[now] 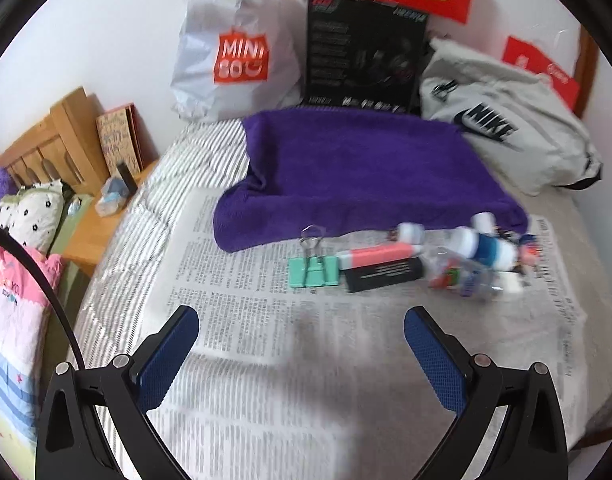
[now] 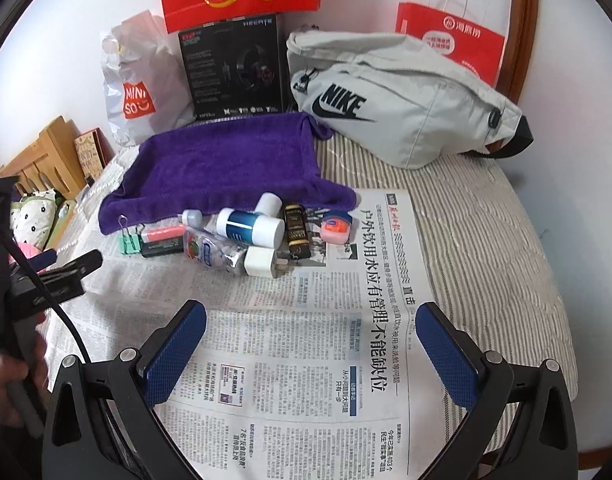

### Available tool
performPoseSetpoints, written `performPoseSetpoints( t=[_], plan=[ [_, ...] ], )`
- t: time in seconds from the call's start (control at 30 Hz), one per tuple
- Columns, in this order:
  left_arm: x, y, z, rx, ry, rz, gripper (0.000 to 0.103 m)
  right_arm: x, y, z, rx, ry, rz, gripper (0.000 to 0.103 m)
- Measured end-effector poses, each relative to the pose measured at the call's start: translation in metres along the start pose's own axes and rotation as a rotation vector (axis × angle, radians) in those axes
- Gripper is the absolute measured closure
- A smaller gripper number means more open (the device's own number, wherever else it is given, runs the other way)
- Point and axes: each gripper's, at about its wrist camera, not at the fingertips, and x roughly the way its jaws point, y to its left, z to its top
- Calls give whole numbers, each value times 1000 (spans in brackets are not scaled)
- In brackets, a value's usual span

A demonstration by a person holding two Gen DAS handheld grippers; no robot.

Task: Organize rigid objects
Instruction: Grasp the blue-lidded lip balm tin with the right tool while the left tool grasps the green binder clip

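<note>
While both grippers' fingers gape wide, empty, left gripper (image 1: 301, 322) and right gripper (image 2: 311, 318) hover over newspaper (image 2: 314, 344) near the clip (image 1: 314, 272).

Bare newspaper (image 2: 290, 360) lies open ahead of both tools. Farther on, a cluster of small items (image 2: 242, 236) crowds the purple towel (image 2: 226, 160) edge, with bags (image 2: 402, 100) and a box (image 2: 236, 68) lining the wall.

The pile of small items (image 1: 458, 256) is smearing into blur in the left wrist view; the newspaper (image 2: 306, 360) is running under both grippers, its print unreadable there.
</note>
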Motion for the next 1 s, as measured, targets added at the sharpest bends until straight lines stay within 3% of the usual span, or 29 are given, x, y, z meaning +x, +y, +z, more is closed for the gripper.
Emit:
performPoseSetpoints(
  t=[0.3, 0.4, 0.53, 1.0],
  plan=[
    [72, 11, 9, -11, 83, 45, 0, 36, -9, 6, 17, 60, -5, 0],
    [85, 13, 11, -19, 95, 29, 0, 49, -10, 10, 15, 83, -6, 0],
    [93, 10, 13, -27, 105, -3, 0, 67, -10, 13, 11, 116, -4, 0],
    [104, 23, 19, -62, 100, 39, 0, 94, -14, 18, 10, 152, 9, 0]
  ],
)
